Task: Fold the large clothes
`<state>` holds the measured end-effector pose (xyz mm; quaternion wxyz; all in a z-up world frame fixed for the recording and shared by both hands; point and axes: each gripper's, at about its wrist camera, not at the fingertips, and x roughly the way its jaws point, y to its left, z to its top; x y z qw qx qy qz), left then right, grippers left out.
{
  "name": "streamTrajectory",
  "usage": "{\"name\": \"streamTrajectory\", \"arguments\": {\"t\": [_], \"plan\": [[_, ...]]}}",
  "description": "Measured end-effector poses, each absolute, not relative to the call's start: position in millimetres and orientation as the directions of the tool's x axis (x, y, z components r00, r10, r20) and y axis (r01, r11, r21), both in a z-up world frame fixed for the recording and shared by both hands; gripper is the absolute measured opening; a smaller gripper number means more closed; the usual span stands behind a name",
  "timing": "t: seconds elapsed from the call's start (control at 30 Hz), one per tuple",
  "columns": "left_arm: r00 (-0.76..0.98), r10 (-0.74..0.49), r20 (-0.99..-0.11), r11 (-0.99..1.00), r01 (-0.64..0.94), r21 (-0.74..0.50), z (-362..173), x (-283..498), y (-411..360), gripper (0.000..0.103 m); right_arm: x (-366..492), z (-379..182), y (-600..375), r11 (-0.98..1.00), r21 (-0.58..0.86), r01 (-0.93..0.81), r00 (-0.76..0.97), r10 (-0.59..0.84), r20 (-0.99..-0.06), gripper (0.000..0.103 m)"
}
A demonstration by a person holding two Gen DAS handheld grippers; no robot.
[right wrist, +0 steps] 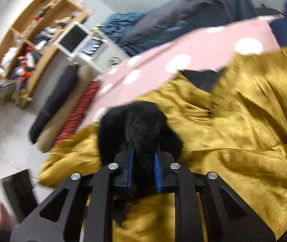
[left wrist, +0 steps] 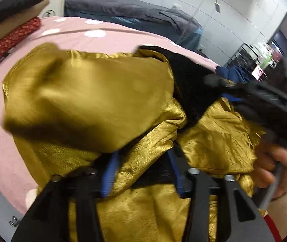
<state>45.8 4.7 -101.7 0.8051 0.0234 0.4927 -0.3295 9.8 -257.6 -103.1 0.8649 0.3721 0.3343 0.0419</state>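
One gold jacket [left wrist: 95,100] — two grippers: left gripper [left wrist: 143,173], right gripper [right wrist: 144,167]

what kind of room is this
Probably a lived-in bedroom: a pink dotted sheet under the gold jacket, a grey duvet on a bed behind, and a cluttered wooden shelf.

A wooden shelf unit [right wrist: 32,36] stands beyond the pink polka-dot bedspread [right wrist: 193,46]; a grey duvet [left wrist: 123,8] lies behind it.
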Motion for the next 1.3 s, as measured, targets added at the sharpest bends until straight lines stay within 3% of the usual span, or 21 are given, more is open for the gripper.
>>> {"name": "streamTrajectory", "arguments": {"t": [0.03, 0.2, 0.33, 0.5, 0.63, 0.83, 0.9, 0.97, 1.1, 1.2, 1.3], "plan": [[0.309, -0.521, -0.796, 0.783, 0.544, -0.301, -96.8, 45.8, 10.0, 0.074, 6.0, -86.8, -252.4, 0.735, 0.661, 0.154, 0.782, 0.318, -0.536, 0.013], [0.356, -0.576, -0.736, 0.776, 0.521, -0.355, -70.9, 42.0, 18.4, 0.091, -31.2, 0.8, -219.3, 0.868, 0.495, 0.048, 0.834, 0.237, -0.498, 0.010], [0.362, -0.594, -0.718, 0.755, 0.560, -0.342, -59.4, 28.3, 5.4, 0.094, -75.3, 52.8, -210.2, 0.935, 0.338, 0.108, 0.873, 0.073, -0.482, 0.010], [0.353, -0.571, -0.741, 0.742, 0.608, -0.282, -60.6, 13.6, -18.1, 0.096, -113.6, 53.7, -229.1, 0.932, 0.157, 0.327, 0.800, -0.185, -0.571, 0.010], [0.319, -0.554, -0.769, 0.753, 0.586, -0.300, -78.5, 14.1, -17.3, 0.096, -126.3, 8.7, -266.5, 0.865, 0.271, 0.423, 0.714, -0.133, -0.688, 0.012], [0.362, -0.470, -0.805, 0.803, 0.554, -0.219, -90.8, 18.4, -2.4, 0.096, -125.9, -66.5, -285.3, 0.831, 0.248, 0.498, 0.581, -0.107, -0.807, 0.023], [0.386, -0.442, -0.809, 0.820, 0.539, -0.191, -92.6, 21.2, 4.1, 0.096, -137.5, -61.6, -285.6, 0.820, 0.264, 0.507, 0.606, -0.122, -0.786, 0.049], [0.419, -0.432, -0.799, 0.838, 0.514, -0.184, -89.7, 24.6, 10.1, 0.096, -147.7, -45.3, -282.2, 0.826, 0.209, 0.524, 0.623, -0.204, -0.755, 0.062], [0.464, -0.456, -0.759, 0.833, 0.523, -0.180, -76.9, 29.8, 3.8, 0.096, -148.1, -8.5, -252.0, 0.898, 0.080, 0.432, 0.708, -0.283, -0.647, 0.063], [0.496, -0.398, -0.772, 0.809, 0.586, -0.040, -78.7, 29.2, -24.9, 0.096, -119.0, -14.4, -229.1, 0.957, 0.050, 0.286, 0.718, -0.180, -0.672, 0.065], [0.479, -0.345, -0.807, 0.797, 0.603, 0.017, -100.5, 36.6, -40.2, 0.096, -91.0, -37.6, -217.1, 0.970, 0.032, 0.243, 0.663, -0.142, -0.735, 0.065]]}}
